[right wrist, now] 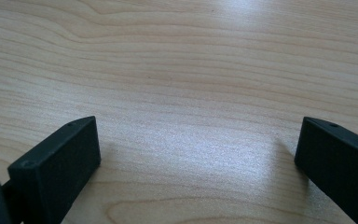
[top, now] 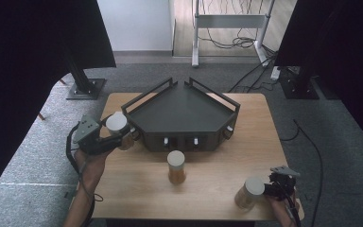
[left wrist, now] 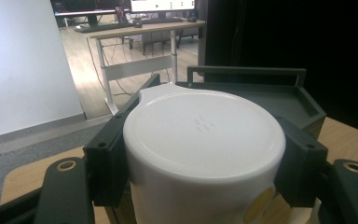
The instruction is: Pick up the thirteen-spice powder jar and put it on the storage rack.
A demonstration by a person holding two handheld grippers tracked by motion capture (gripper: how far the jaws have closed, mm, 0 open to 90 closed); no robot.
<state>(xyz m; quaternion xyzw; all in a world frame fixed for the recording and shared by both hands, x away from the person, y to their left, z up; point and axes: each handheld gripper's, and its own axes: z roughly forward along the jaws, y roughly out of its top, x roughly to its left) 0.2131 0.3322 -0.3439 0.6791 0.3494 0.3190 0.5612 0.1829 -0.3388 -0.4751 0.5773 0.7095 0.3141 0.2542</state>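
Left gripper (top: 116, 138) clamps its jaws on a white-lidded jar (left wrist: 204, 135) at the table's left edge, beside the dark tray (top: 179, 111). Right gripper (right wrist: 198, 154) stands wide apart over bare wood, holding nothing. The jar's contents stay mostly hidden.

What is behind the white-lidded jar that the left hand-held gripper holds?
Behind the white-lidded amber jar stands the dark grey angular tray with rails, on the light wooden table. The jar covers the tray's near left part, so what lies there cannot be seen.
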